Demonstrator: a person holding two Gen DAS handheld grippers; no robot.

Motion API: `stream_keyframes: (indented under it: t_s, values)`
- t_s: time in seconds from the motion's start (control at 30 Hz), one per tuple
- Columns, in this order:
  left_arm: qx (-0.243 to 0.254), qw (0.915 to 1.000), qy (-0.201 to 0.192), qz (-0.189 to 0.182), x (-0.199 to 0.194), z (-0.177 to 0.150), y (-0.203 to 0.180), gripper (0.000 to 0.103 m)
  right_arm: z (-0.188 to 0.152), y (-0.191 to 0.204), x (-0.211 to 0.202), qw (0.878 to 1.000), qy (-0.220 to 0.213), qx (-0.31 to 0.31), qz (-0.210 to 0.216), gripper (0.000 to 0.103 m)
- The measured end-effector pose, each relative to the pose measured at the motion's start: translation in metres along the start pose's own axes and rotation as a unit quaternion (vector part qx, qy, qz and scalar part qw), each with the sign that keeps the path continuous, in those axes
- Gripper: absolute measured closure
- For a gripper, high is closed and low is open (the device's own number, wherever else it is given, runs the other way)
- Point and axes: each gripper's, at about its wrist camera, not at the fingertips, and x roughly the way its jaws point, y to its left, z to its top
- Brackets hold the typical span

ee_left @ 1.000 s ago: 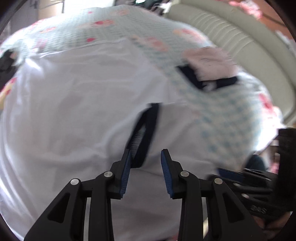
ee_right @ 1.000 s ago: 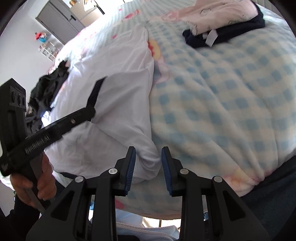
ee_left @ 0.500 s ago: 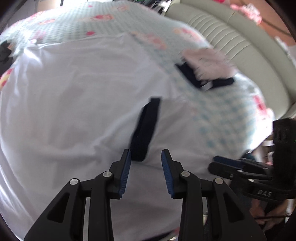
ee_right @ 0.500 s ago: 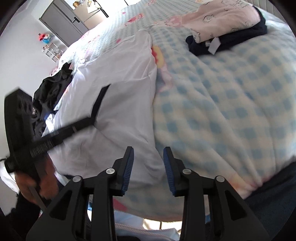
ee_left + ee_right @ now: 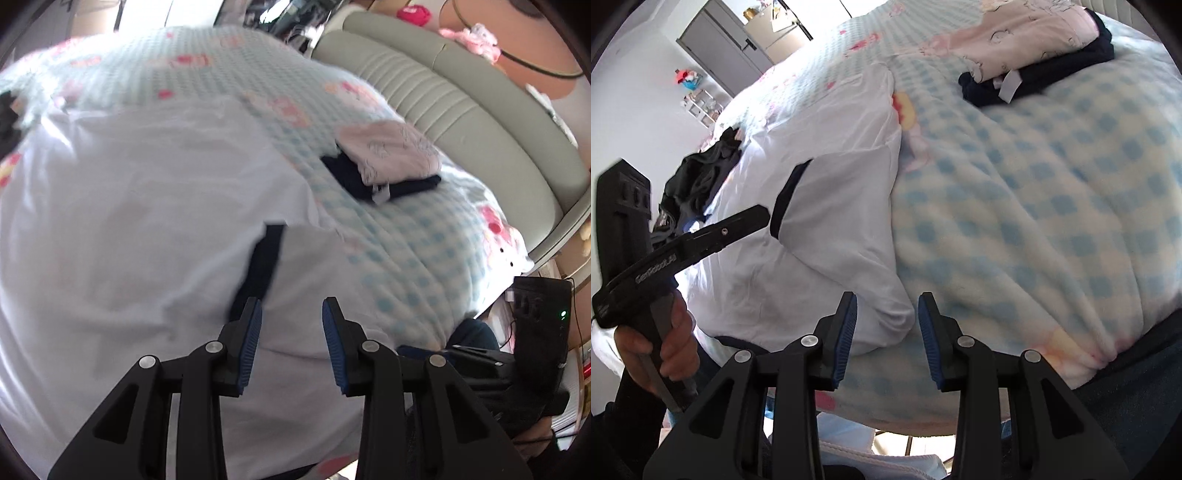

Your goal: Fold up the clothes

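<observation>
Left wrist view: left gripper point(image 5: 291, 332) fingers spread, gripping nothing, poised above white cotton shirt with navy-trimmed sleeve point(image 5: 147, 221) spread on blue-checked fleece blanket point(image 5: 406, 266). Folded pink-and-navy clothes pile point(image 5: 388, 162) well apart.

Right wrist view: right gripper point(image 5: 886, 332) fingers spread, empty, just beside shirt's near folded corner point(image 5: 886, 317). Step judged: sleeve folded in; next, pinch near hem at both corners.

upper right of the left wrist view we see a padded grey-green headboard point(image 5: 461, 107); upper left of the right wrist view, a grey cabinet point(image 5: 727, 48) against a white wall point(image 5: 631, 92).
</observation>
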Motion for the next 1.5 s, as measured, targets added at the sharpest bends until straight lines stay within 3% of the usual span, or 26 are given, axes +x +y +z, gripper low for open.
stream_keyframes:
  t_s: [0.13,0.3,0.47,0.67,0.73,0.8,0.9,1.0,1.07,1.17,1.23,1.33,1.4,1.5]
  values:
    - [0.015,0.9970,0.032,0.068,0.014,-0.004,0.005,0.068,-0.002,-0.007,0.014,0.999,0.035,0.022,-0.026,0.069]
    - [-0.014,0.9991,0.016,0.038,-0.007,-0.007,0.020,0.068,-0.010,-0.016,0.005,0.998,0.041,0.020,-0.043,0.070]
    - [0.003,0.9994,0.010,-0.032,-0.010,-0.017,0.002,0.068,-0.006,-0.008,-0.007,1.000,0.004,0.020,0.002,0.067]
    - [0.039,0.9982,0.025,-0.039,0.005,-0.011,-0.022,0.068,0.000,0.000,0.005,1.000,0.004,0.027,-0.015,0.067]
    - [0.048,0.9978,0.008,-0.046,0.000,-0.003,-0.027,0.068,0.004,-0.005,0.001,0.999,0.005,0.047,0.013,0.067]
    - [0.050,0.9983,0.008,-0.030,0.006,0.011,-0.028,0.067,0.012,0.003,-0.008,1.000,-0.014,0.024,0.003,0.067]
    - [0.039,0.9985,0.037,0.009,0.028,0.028,-0.018,0.067,0.029,0.013,-0.009,0.999,-0.029,-0.008,-0.037,0.065]
    - [0.026,0.9967,0.055,0.053,0.035,0.035,-0.004,0.069,0.041,0.005,0.014,0.999,0.005,-0.007,-0.046,0.065]
    - [0.026,0.9973,0.030,0.062,0.019,0.037,0.001,0.068,0.041,-0.004,0.024,0.998,0.033,0.002,-0.046,0.065]
    - [0.023,0.9987,0.002,0.045,0.003,0.045,0.006,0.068,0.040,-0.009,0.016,0.999,0.027,0.015,-0.023,0.065]
    - [0.025,0.9988,0.007,0.042,0.008,0.050,0.005,0.068,0.048,-0.003,0.006,0.999,-0.003,-0.002,-0.037,0.065]
    - [0.040,0.9958,0.033,0.076,0.028,0.053,0.002,0.068,0.063,0.000,0.009,1.000,-0.016,0.006,-0.012,0.065]
    - [0.051,0.9923,0.051,0.100,0.043,0.054,0.000,0.067,0.072,0.005,0.027,1.000,-0.001,-0.001,-0.018,0.065]
    - [0.012,0.9939,0.047,0.099,0.034,0.058,0.018,0.065,0.074,0.009,0.048,0.999,0.024,-0.019,-0.045,0.065]
